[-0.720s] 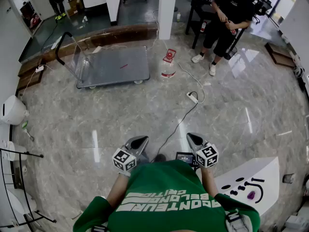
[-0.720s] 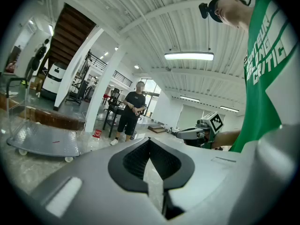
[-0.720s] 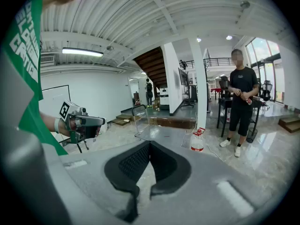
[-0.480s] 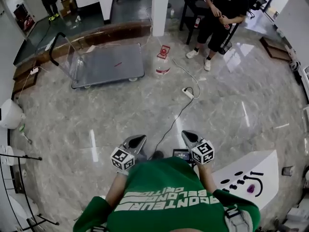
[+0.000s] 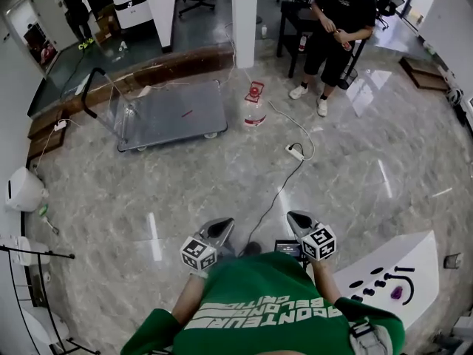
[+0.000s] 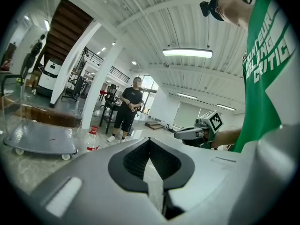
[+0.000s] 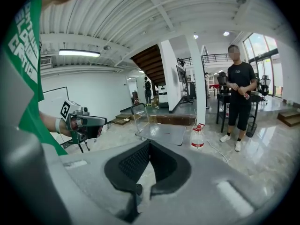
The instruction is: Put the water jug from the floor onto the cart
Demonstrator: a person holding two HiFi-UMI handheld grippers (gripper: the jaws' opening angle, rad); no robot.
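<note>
head view — left gripper [image 5: 223,225] and right gripper [image 5: 293,217] fingers [image 5: 216,231] closed tight, holding nothing.

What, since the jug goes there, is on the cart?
Only a small reddish mark on the cart deck, none of it covered; the water jug stands beside it.

— Colours, go!
— Clear water jug [image 5: 255,112], red cap and label. Grey cart [image 5: 174,113], black handle. Floor [image 5: 355,183] marbled grey.
— Yours?
— My shirt [image 5: 266,309] green, white lettering; black-and-white squares on my left gripper [image 5: 222,226].
</note>
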